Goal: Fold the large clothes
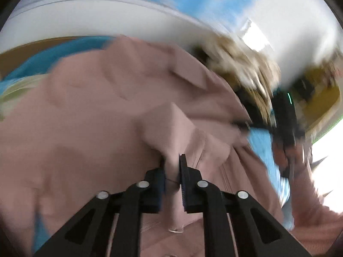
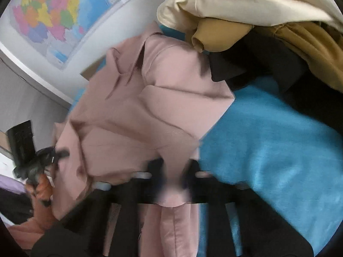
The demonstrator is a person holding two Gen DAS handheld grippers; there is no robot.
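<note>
Two grippers pinch one pink garment (image 2: 154, 111) lying on the blue cloth (image 2: 268, 141): left gripper (image 1: 172, 162) and right gripper (image 2: 174, 169) each clamp a fold; cream, mustard and black clothes (image 2: 246, 21) lie beyond the garment.

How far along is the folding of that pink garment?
Early to midway, I would guess. Done: the pink garment is out on the blue cover, apart from the heap of other clothes, with some creased flaps. In hand: the left gripper and right gripper each have their jaws shut on a pinch of pink cloth. Left: it is still rumpled, not a neat bundle, and the heap looks unfolded.
</note>
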